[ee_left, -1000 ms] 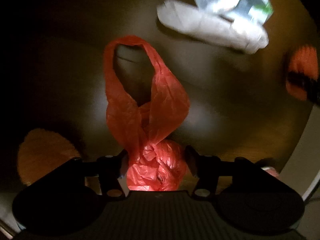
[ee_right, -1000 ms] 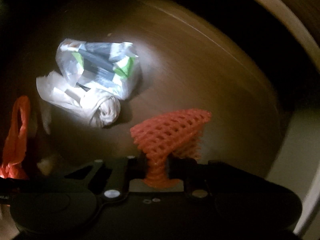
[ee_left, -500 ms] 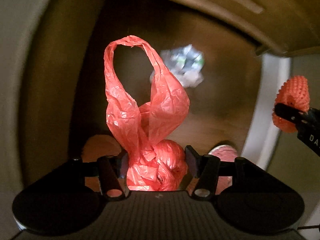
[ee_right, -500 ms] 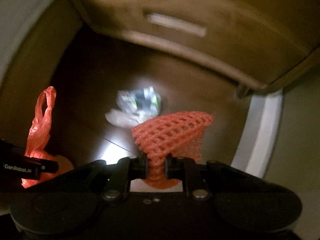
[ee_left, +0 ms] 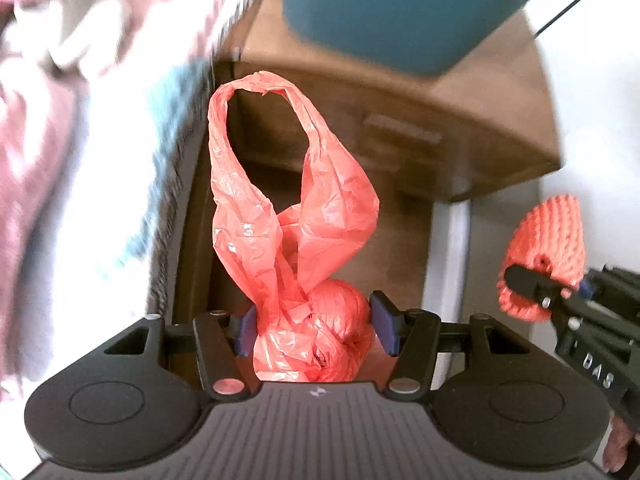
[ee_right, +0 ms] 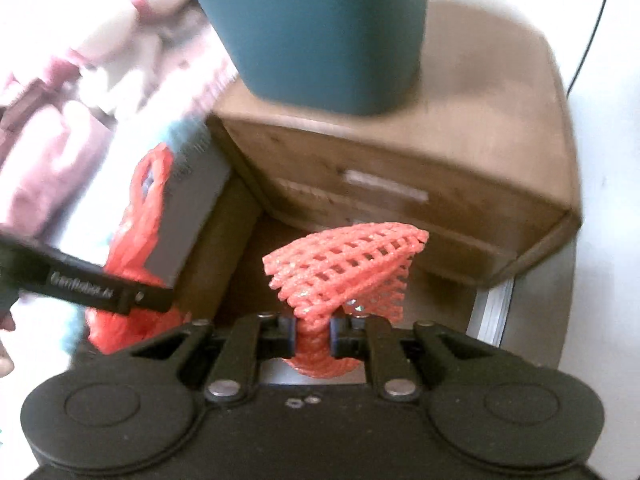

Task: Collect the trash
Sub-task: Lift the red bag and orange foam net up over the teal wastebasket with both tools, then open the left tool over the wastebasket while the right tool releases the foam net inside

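While my left gripper (ee_left: pixel 312 330) clamps the bag (ee_left: pixel 296 248) and my right gripper (ee_right: pixel 313 338) pinches the net (ee_right: pixel 344 264) below the bin (ee_right: pixel 320 32), I judge either could snag its rim and slip loose.

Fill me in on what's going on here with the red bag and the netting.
A person is collecting trash with a hand-held tool in each hand. The left tool is clamped on the knotted body of a red plastic bag, its handles sticking out ahead. The right tool pinches an orange foam fruit net. Both are held up in front of a wooden nightstand with a teal bin standing on top. Nothing has been dropped in yet.
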### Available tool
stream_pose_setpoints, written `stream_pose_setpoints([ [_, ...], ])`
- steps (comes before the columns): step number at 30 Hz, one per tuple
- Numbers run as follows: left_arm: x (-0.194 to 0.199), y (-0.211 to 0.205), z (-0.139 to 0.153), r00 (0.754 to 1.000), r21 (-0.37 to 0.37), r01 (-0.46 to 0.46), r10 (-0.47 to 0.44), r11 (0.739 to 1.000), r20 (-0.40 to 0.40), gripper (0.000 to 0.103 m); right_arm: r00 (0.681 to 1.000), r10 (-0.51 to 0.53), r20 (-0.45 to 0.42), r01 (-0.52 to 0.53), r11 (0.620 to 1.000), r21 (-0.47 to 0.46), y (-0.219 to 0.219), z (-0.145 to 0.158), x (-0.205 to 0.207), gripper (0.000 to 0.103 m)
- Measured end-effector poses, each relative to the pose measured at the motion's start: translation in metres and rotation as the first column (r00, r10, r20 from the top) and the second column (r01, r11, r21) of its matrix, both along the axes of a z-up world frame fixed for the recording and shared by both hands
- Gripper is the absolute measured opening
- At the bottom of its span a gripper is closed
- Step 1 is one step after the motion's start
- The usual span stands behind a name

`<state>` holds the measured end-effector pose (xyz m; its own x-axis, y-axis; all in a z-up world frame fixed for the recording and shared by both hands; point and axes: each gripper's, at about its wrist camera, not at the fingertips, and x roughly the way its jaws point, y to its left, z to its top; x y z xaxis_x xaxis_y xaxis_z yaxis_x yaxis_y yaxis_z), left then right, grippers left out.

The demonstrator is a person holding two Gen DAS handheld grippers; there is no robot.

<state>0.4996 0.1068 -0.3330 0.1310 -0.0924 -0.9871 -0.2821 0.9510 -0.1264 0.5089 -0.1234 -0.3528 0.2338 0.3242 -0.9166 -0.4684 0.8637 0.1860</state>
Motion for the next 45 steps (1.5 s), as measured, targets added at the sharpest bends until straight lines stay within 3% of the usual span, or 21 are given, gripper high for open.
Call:
stream_pose_setpoints([
  [4,0.009,-0.005,0.054,0.997,0.012,0.011,-0.012,1.0,0.079,0.057,0.998,-0.023,0.052,0.02,0.998,0.065,-0.001,0.064,-0.001,0.013],
  [11,0.023,-0.004,0.138,0.975,0.033,0.028,-0.034,0.999,0.218,0.057,0.988,-0.044,0.146,0.022,0.989,0.144,-0.001,0.138,0.009,0.013],
  [23,0.069,0.007,0.241,0.901,0.105,0.046,-0.087,0.993,0.425,0.057,0.929,0.014,0.369,-0.079,0.983,0.163,0.016,0.235,0.037,0.015],
  [30,0.124,0.008,0.263,0.879,0.204,0.04,-0.132,0.978,0.459,0.057,0.904,0.076,0.421,-0.127,0.987,0.095,0.045,0.24,0.086,0.016],
  [38,0.172,0.001,0.256,0.865,0.238,0.048,-0.16,0.97,0.476,0.057,0.885,0.16,0.438,-0.158,0.987,-0.041,0.067,0.215,0.122,0.018],
  [41,0.182,-0.004,0.242,0.883,0.258,0.05,-0.164,0.965,0.44,0.057,0.908,0.144,0.392,-0.148,0.989,-0.02,0.07,0.203,0.137,0.018],
  [45,0.198,-0.011,0.217,0.911,0.272,0.076,-0.178,0.959,0.372,0.057,0.917,0.15,0.369,-0.146,0.988,-0.04,0.075,0.193,0.148,0.019],
])
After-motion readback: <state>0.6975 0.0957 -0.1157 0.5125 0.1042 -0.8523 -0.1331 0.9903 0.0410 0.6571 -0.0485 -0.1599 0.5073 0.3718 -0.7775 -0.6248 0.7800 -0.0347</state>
